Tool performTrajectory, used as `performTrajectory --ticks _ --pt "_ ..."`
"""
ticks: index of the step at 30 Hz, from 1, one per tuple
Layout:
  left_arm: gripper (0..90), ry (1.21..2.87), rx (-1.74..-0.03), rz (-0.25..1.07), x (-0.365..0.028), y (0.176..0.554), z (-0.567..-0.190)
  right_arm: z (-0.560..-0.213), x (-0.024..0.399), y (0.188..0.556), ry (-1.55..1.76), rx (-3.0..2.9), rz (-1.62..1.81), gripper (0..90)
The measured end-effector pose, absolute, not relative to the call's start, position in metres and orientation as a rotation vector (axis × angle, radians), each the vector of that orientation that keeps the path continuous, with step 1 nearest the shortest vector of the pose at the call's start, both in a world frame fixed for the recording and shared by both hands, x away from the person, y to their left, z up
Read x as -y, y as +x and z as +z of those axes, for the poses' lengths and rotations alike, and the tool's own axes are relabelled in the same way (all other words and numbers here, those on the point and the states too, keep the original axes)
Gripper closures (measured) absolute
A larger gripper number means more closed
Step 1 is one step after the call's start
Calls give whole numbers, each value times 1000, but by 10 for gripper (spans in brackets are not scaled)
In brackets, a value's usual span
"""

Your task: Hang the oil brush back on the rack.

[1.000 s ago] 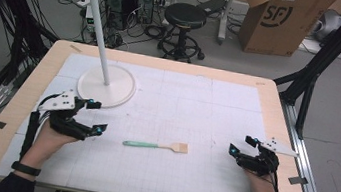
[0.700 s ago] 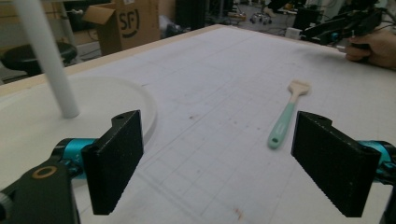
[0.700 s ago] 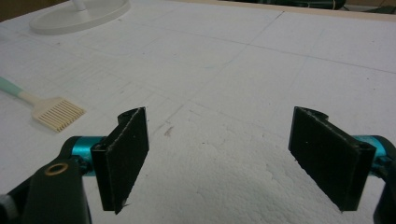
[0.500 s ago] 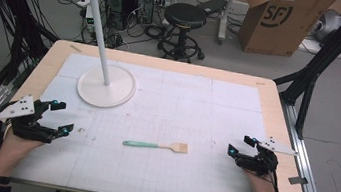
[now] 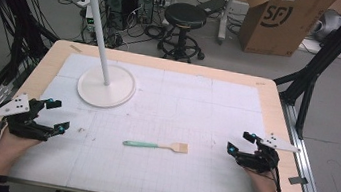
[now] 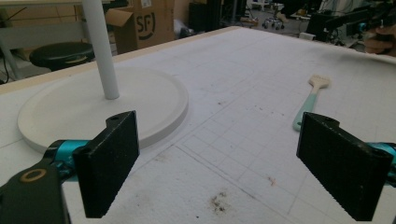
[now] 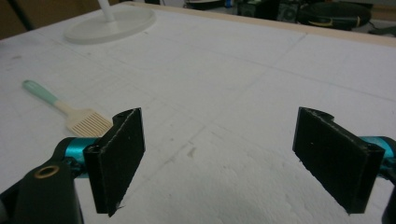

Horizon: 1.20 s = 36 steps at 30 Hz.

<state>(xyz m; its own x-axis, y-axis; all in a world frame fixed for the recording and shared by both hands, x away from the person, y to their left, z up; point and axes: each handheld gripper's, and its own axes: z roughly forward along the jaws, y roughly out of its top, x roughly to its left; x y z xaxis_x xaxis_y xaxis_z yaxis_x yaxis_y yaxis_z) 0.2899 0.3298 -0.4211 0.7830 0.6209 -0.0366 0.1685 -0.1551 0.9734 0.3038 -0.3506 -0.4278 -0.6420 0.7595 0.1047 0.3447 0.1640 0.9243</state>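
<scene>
- The little brush (image 5: 156,146) lay alone on the table (image 5: 270,90), not picked up yet.
- The left gripper (image 5: 52,115) and right gripper (image 5: 238,142) stood wide apart, empty.
- The white stand (image 5: 106,86) probably waited for it.

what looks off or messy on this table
Little stands out. The brush lies flat mid-table, whole, and the stand is upright on its round base. The one blemish is a scatter of brown specks on the white mat near the left claw, like dirt or crumbs.
</scene>
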Motion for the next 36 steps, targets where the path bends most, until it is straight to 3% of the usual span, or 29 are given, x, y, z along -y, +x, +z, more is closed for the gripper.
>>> performTrajectory --ticks 10,28,36 --pt "136 1723 -593 425 -330 289 -421 -405 319 312 839 -2146 1446 167" --pt "136 1731 -581 400 -328 290 -423 -404 245 334 642 -2440 1453 172" --pt "137 1734 -585 400 -328 290 -423 -409 212 341 572 -2537 1448 234"
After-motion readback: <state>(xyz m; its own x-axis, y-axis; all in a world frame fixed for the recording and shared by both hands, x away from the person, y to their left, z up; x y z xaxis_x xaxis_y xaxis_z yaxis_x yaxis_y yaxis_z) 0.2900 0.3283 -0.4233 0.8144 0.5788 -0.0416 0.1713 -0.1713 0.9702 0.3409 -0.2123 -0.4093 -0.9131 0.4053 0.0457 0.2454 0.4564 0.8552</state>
